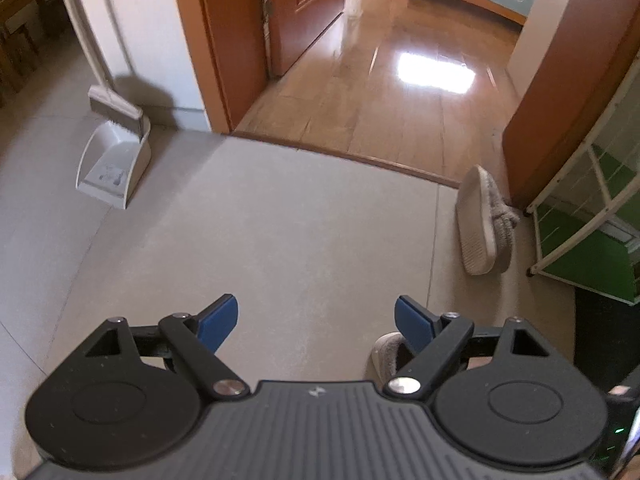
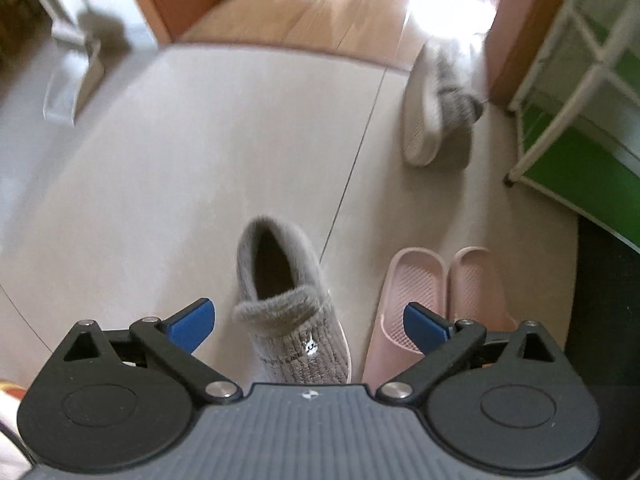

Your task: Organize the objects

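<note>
A grey fuzzy slipper [image 2: 286, 312] stands upright on the pale floor right under my right gripper [image 2: 310, 324], whose blue-padded jaws are open above it without touching it. Its mate [image 2: 436, 108] lies tipped on its side, pale sole showing, near the doorway; the left wrist view shows the tipped slipper [image 1: 482, 222] at the right. A pair of pink slides [image 2: 436, 292] rests side by side to the right of the upright slipper. My left gripper [image 1: 316, 320] is open over bare floor, with the upright slipper's heel [image 1: 386, 354] peeking out below its right finger.
A white-framed rack with green panels [image 1: 580, 200] stands at the right, seen also as the rack [image 2: 568, 112] in the right wrist view. A broom and grey dustpan [image 1: 114, 160] lean against the wall at the left. A wooden doorway threshold [image 1: 340, 152] leads to a shiny wood floor.
</note>
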### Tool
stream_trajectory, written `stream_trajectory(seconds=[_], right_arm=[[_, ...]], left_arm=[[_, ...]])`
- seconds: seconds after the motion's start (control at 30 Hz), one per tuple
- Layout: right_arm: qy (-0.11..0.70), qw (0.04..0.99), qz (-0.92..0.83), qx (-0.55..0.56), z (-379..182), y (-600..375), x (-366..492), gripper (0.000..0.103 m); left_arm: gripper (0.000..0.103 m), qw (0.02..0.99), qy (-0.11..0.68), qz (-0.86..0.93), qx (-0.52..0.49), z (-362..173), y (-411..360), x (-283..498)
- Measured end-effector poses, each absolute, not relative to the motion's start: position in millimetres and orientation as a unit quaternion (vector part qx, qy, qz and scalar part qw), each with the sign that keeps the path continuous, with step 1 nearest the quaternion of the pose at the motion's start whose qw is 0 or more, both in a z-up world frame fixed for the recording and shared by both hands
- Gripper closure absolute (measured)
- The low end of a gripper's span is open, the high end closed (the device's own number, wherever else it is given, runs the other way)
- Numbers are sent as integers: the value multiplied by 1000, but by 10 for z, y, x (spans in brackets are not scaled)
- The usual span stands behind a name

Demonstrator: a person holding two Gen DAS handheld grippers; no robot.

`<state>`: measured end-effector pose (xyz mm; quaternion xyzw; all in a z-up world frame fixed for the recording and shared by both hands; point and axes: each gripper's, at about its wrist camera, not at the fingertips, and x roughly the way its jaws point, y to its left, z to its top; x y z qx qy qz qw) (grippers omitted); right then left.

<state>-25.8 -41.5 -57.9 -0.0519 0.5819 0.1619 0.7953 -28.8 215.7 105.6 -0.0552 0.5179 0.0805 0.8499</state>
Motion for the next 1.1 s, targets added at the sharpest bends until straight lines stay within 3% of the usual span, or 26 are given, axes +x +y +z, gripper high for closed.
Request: stream_trajectory(seconds=[0.2, 0.33, 0.43, 0.53, 0.73, 0.87, 1.1], right_arm=[[553, 816, 167, -14, -123, -614, -258, 0], [538, 828, 157, 4, -17, -664, -200, 0], [532, 834, 146, -4, -10, -667, -176, 0], [531, 838, 127, -15, -54, -687, -175, 0], [524, 848, 78, -13, -165, -691, -187, 0], [515, 855, 53, -9, -239, -621, -302, 0], [510, 857, 55, -53, -355, -408, -498, 0]], left_arm=[[10, 869, 488, 82, -10, 1543, 2357, -334], [9, 890, 445, 99, 6, 1502, 2799, -659], [6, 892, 438, 115, -6, 1122, 3318, -1076], [6, 874, 451, 161, -81, 534, 4026, -1709], [12, 821, 428, 328, -188, -569, 5029, -3192], [13, 812, 335, 366, -307, -904, 5175, -3911], [13, 790, 333, 393, -333, -1222, 5394, -4102]])
